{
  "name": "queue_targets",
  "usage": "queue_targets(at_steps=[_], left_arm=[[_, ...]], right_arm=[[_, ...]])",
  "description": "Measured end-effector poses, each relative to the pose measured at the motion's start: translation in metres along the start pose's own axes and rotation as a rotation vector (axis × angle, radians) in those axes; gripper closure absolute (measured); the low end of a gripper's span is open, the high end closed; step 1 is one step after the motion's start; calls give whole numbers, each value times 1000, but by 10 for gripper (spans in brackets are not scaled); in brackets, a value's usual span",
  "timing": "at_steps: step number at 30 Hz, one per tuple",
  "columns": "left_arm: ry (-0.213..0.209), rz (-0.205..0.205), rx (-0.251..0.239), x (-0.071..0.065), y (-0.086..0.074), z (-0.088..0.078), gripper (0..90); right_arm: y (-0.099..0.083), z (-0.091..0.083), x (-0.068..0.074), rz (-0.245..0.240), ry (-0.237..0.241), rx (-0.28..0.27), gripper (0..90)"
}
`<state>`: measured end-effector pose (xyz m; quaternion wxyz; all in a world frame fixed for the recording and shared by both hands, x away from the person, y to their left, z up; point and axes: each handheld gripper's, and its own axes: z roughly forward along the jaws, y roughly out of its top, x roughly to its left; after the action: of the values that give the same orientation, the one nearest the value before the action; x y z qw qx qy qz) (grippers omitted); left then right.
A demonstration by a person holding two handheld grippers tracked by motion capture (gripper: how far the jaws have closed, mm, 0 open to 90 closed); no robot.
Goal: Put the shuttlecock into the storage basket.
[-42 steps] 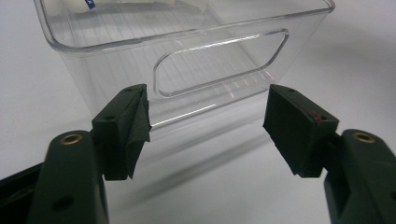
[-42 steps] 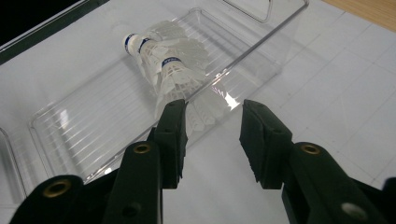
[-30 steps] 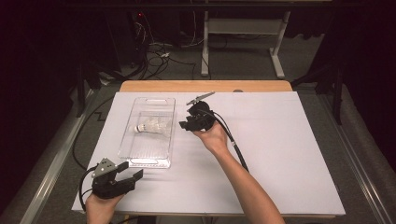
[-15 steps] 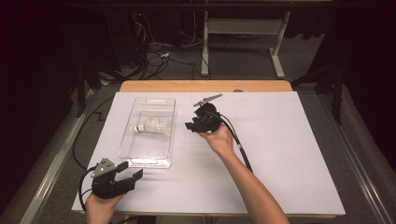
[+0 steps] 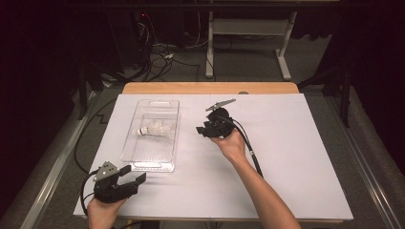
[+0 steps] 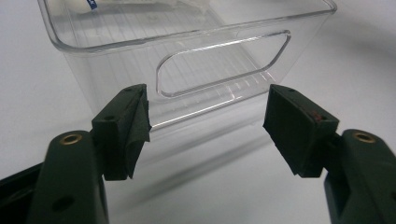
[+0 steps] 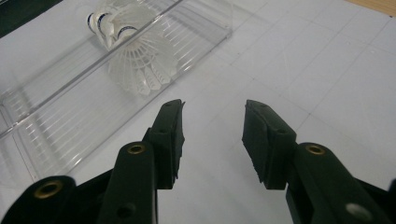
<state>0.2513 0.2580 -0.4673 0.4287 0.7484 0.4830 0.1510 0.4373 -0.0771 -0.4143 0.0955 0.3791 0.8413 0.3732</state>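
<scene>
White feather shuttlecocks [image 5: 155,129] with blue-striped cork heads lie on their sides inside the clear plastic tray [image 5: 138,152]. Right gripper [image 5: 206,130], jaws apart and empty, hovers just beside it; left gripper [image 5: 133,180] is also apart, near the tray's end.

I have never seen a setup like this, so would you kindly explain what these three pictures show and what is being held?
A person sits at a white table with a hand-held two-jaw gripper in each hand. One picture looks down from above; the other two come from cameras riding on the grippers, looking along their black jaws. On the table lies a clear plastic tray with shuttlecocks inside. The left gripper faces the tray's near end, jaws open. The right gripper is beside the tray, jaws open. Neither holds anything.
</scene>
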Motion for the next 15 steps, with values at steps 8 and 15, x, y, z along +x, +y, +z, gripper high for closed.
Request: queue_targets(at_steps=[8, 15], left_arm=[[-2, -5, -4, 1, 0, 0, 321], [-1, -5, -4, 1, 0, 0, 320]], right_arm=[[-9, -5, -6, 7, -12, -1, 577], [-16, -9, -11, 14, -20, -9, 566]])
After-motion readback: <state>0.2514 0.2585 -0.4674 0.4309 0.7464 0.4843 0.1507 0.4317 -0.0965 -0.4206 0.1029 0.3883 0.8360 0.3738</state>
